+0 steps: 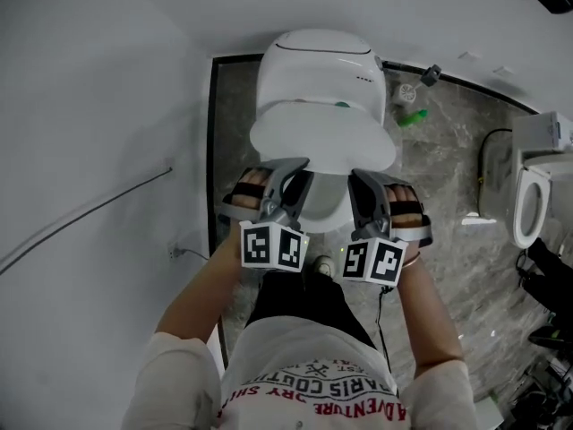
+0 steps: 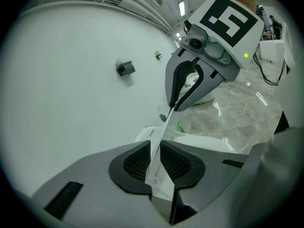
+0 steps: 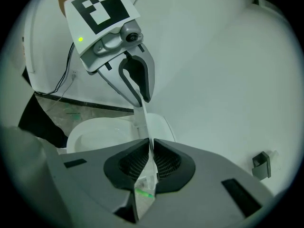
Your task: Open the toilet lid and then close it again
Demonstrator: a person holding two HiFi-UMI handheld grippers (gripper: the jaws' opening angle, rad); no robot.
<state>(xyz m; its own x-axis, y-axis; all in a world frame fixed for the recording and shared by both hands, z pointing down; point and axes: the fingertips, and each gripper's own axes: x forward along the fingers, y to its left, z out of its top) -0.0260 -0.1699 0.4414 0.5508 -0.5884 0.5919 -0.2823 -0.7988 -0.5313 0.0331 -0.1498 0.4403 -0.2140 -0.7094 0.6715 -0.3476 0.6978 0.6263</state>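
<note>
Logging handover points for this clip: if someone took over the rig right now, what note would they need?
Left gripper: fingers shut on the toilet lid, at its front edge.
Right gripper: shut on the same edge, alongside.
Lid: partly raised, tilted above the seat, not yet upright against the tank.
Done: lid gripped and lifted off the seat.
Left: swing it fully open, then lower it closed and release.
</note>
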